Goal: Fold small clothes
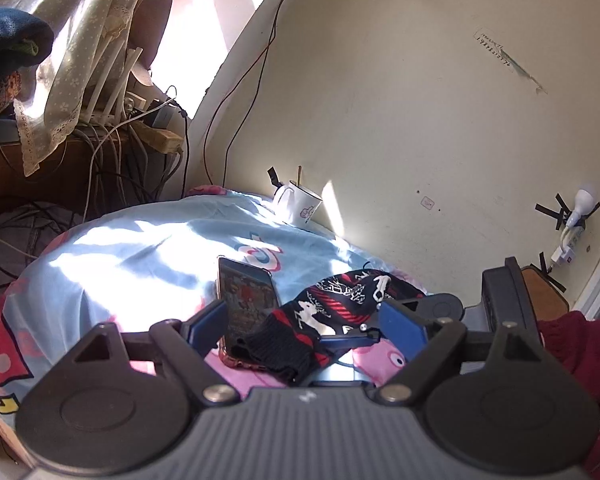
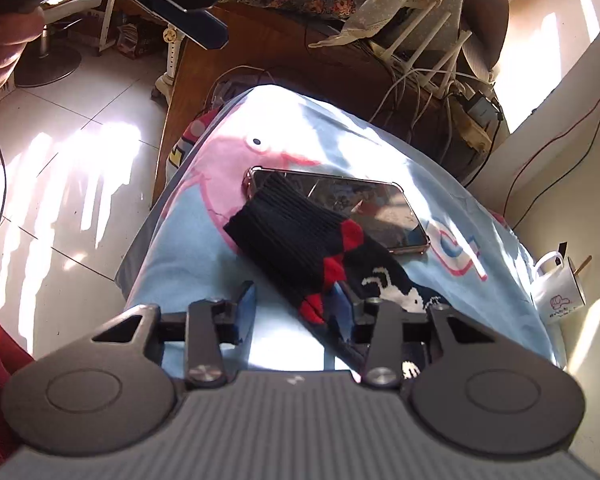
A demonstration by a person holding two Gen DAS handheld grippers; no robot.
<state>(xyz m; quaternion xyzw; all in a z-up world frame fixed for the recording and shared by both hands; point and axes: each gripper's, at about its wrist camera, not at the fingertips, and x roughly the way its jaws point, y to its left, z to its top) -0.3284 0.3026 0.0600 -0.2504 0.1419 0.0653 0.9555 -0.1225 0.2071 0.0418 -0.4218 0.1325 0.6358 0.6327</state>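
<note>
A black sock with red and white pattern [image 1: 332, 312] lies on the blue cartoon-print cloth [image 1: 140, 248]. Its ribbed black cuff [image 2: 296, 224] rests over one corner of a phone [image 2: 360, 204]. My left gripper [image 1: 304, 324] is open above the cuff end, its jaws wide apart, holding nothing. My right gripper [image 2: 296, 304] is open with its jaws on either side of the sock's red-patterned middle [image 2: 320, 280], low over the cloth. The right gripper also shows in the left wrist view [image 1: 364, 336] beside the sock. The sock's toe end is hidden under the right gripper.
The phone [image 1: 248, 296] lies screen-up beside the sock. A white mug [image 1: 300, 204] with a spoon stands at the cloth's far edge by the wall. Cables and a router [image 1: 116, 116] sit on a brown cabinet beyond. The tiled floor [image 2: 60, 160] drops off on one side.
</note>
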